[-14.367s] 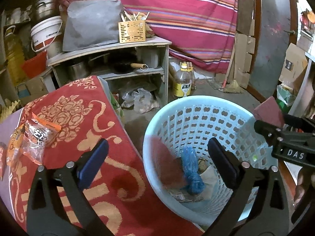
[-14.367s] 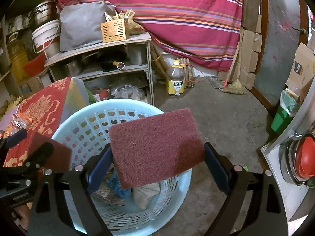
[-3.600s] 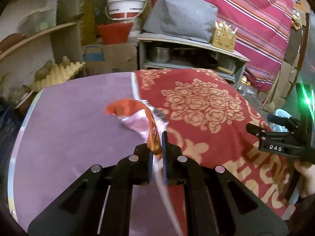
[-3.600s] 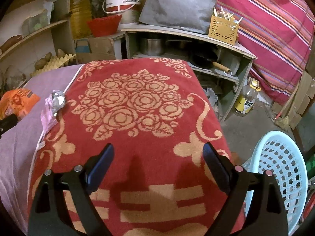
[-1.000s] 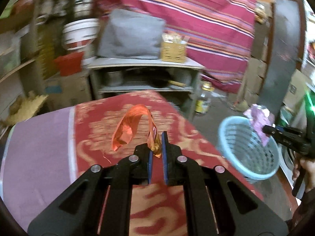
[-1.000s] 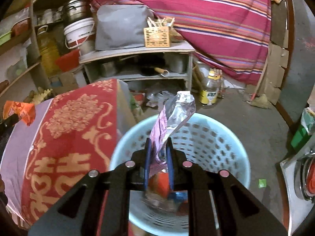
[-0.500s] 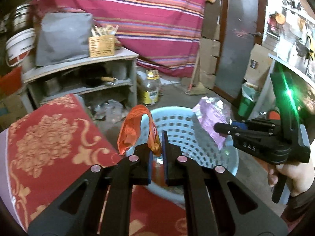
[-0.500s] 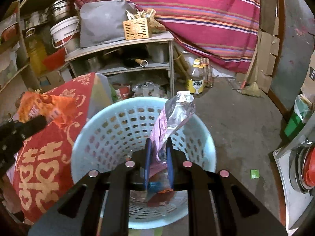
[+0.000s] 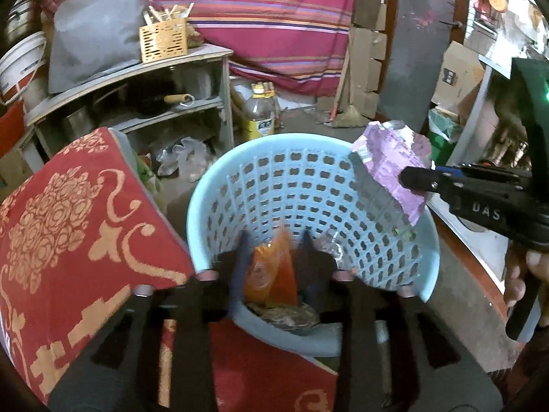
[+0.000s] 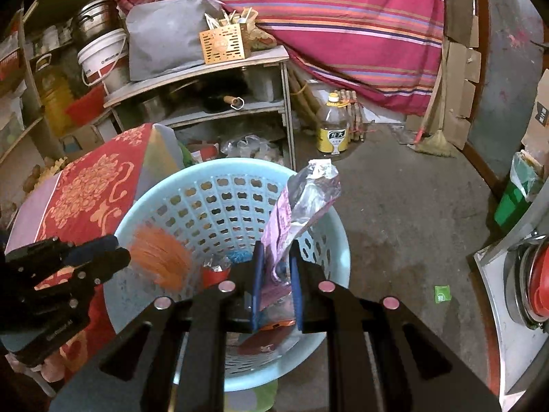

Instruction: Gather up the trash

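Both grippers tilt down over the blue laundry basket [image 9: 219, 185]. Left gripper [image 9: 272, 250] jaws opening, orange snack wrapper [image 9: 271, 274] loose between them. Right gripper [image 10: 276, 274] clamped on purple foil wrapper [image 10: 302, 206].

Left tool [image 9: 274, 250]: angled downward, jaws opening. Right tool [image 10: 276, 261]: angled downward, jaws clamped nearly closed, hand [image 9: 523, 274] on its grip.

Motion-blurred orange wrapper [image 10: 160, 260]

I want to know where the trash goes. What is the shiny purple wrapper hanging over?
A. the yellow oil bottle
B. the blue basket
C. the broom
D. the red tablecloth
B: the right tongs pinch the purple wrapper above the open blue basket, not over the cloth or floor.
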`<state>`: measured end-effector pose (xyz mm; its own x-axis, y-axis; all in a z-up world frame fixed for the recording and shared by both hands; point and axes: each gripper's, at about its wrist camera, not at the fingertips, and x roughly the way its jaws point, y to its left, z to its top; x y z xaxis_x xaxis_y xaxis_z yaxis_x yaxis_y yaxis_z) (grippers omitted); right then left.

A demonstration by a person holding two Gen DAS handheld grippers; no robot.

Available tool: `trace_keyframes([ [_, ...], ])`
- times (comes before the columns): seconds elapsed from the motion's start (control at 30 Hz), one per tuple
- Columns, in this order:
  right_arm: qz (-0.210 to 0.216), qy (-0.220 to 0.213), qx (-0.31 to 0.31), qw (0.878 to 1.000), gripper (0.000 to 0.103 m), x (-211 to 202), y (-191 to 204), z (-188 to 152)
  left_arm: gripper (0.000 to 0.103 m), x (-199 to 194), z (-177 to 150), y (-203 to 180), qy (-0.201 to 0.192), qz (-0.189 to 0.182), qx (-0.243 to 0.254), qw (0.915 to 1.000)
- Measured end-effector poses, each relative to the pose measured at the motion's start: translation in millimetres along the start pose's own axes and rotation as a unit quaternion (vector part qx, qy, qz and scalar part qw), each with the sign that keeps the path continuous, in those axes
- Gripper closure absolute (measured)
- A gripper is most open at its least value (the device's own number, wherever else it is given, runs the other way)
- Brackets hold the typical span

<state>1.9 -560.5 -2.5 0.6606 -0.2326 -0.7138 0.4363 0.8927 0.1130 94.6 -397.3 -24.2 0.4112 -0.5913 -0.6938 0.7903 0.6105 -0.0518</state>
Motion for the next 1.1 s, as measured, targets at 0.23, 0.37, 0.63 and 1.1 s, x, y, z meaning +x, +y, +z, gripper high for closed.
trace_keyframes([
  [0.23,0.008,0.014,-0.01,1.0,0.087,8,10,1,0.034,-22,1,16,-0.026,0.037,-0.011,0.9989],
  [0.37,0.014,0.032,-0.021,0.999,0.085,18,21,-1,0.025,-45,-2,35,-0.046,0.067,-0.024,0.9964],
  [0.63,-0.007,0.06,-0.027,0.998,0.048,34,37,-8,0.011,-103,-15,75,-0.09,0.137,-0.058,0.9848],
  [1.1,0.019,-0.043,-0.039,0.998,0.015,-31,92,-9,0.006,-204,-69,127,-0.14,0.243,-0.108,0.9539],
])
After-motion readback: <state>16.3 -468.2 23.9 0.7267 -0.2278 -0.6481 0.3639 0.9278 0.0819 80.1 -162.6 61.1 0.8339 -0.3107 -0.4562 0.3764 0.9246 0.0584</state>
